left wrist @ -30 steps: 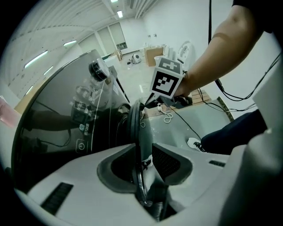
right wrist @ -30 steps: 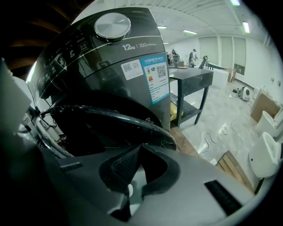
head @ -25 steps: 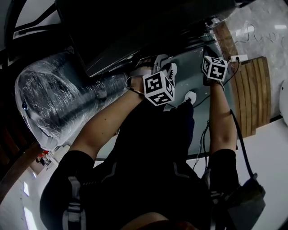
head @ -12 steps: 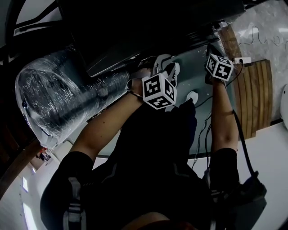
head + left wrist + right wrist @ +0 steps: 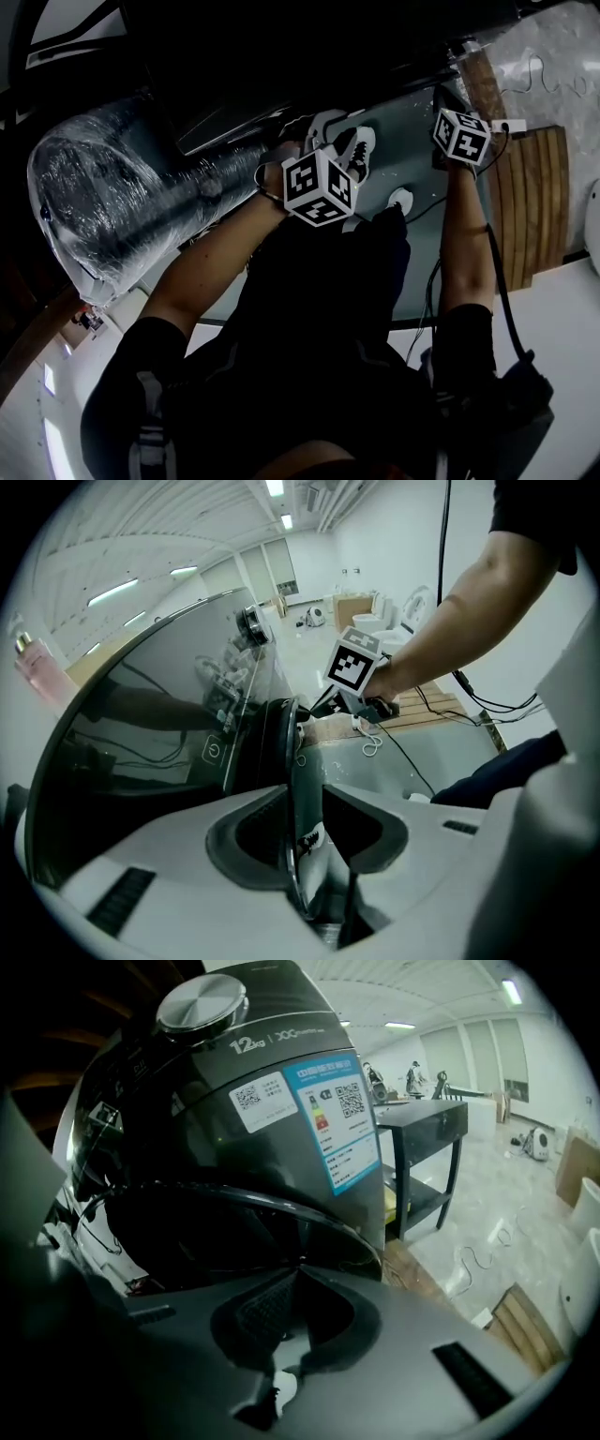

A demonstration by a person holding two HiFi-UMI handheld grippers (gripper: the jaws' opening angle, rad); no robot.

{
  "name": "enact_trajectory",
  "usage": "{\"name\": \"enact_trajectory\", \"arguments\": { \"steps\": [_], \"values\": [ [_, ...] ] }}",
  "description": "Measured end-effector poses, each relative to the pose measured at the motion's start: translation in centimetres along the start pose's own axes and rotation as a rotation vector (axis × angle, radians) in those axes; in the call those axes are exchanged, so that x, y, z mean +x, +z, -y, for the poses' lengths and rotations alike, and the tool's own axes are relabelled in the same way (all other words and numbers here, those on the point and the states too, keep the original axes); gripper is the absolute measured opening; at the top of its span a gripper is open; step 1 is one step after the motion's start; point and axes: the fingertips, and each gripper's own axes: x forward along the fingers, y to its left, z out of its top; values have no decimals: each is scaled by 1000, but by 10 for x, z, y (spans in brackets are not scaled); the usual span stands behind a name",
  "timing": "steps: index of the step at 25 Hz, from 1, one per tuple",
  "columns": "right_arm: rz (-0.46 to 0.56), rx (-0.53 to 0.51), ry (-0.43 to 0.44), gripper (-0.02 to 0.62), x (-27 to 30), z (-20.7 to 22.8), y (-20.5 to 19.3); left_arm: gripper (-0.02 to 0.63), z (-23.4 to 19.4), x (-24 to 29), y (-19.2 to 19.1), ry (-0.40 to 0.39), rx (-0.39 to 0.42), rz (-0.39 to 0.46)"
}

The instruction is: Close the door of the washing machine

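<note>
Door [image 5: 292,761] of the washing machine [image 5: 281,1082]: round, dark, glossy; located between the two grippers, standing off the machine's front, not shut; how far open cannot be told; orientation: edge-on in the left gripper view, its rim a thin bright line running from the bottom centre up and away from the lens, dark reflective face to its left, grey floor to its right; in the right gripper view the rim is a broad arc lying across the frame below the machine's labelled panel; in the head view the door is lost in the dark mass at the top. Left to right: pink bottle [image 5: 33,658], far left, cut off by the lens edge; plastic-wrapped cylinder [image 5: 103,216], lying aslant at the head view's left; left gripper [image 5: 305,791], jaws about half spread and pinching the door's rim, which lies against the left pad, contact at the right pad hard to make out; right gripper [image 5: 298,1267], jaws pressed together, nothing between them, tips at the door's rim, touching or just short cannot be told; black table [image 5: 422,1138], right of the machine; wooden boards [image 5: 534,187], far right on the floor.
</note>
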Motion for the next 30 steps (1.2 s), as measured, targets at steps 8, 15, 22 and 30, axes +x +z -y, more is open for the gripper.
{"name": "enact_trajectory", "arguments": {
  "steps": [8, 15, 22, 30],
  "values": [
    [8, -79, -32, 3, -11, -6, 6, 117, 8, -23, 9, 6, -71, 86],
    [47, -120, -1, 5, -64, -30, 7, 117, 13, -66, 19, 68, -238, 175],
    [53, -217, 100, 5, -136, -71, 21, 117, 25, -121, 29, 124, -370, 266],
    [121, -355, 137, 5, -220, -98, 69, 103, 28, -186, 48, 205, -507, 412]
  ]
}}
